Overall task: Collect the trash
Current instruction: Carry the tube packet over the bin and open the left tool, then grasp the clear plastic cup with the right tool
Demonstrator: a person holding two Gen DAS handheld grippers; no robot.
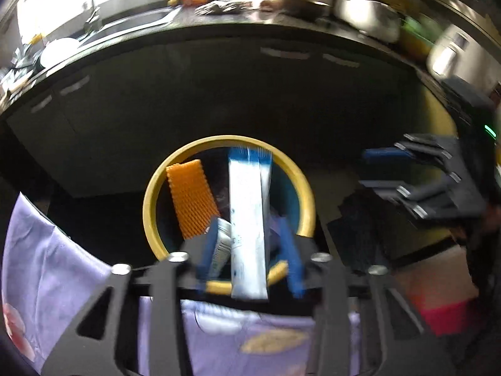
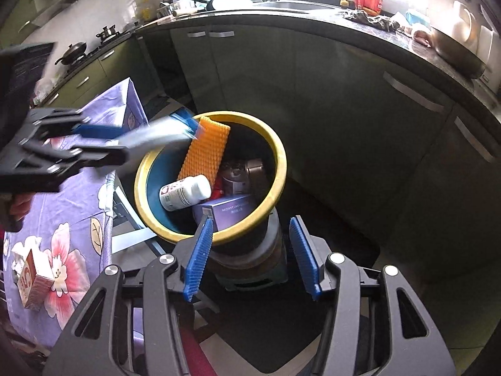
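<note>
A: Where's the silver-and-blue sachet (image 1: pixel 249 219)?
B: Centre frame, over the yellow-rimmed bin (image 1: pixel 305 188), loose between the parted left hand-held gripper (image 1: pixel 250 250)
A: Right hand-held gripper (image 2: pixel 253 257)?
B: Open, empty, lower centre

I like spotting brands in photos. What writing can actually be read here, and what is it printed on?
"RADIANT LAZY ...": on the purple box in the bin; the rest, and the smaller line under it, are too small.
White bottle: printed label, too small to read.
Silver packet with blue end: small print, blurred.
Carton on the flowered cloth: large red letters, not legible at this angle.
Red tub on the counter: print too small.
</note>
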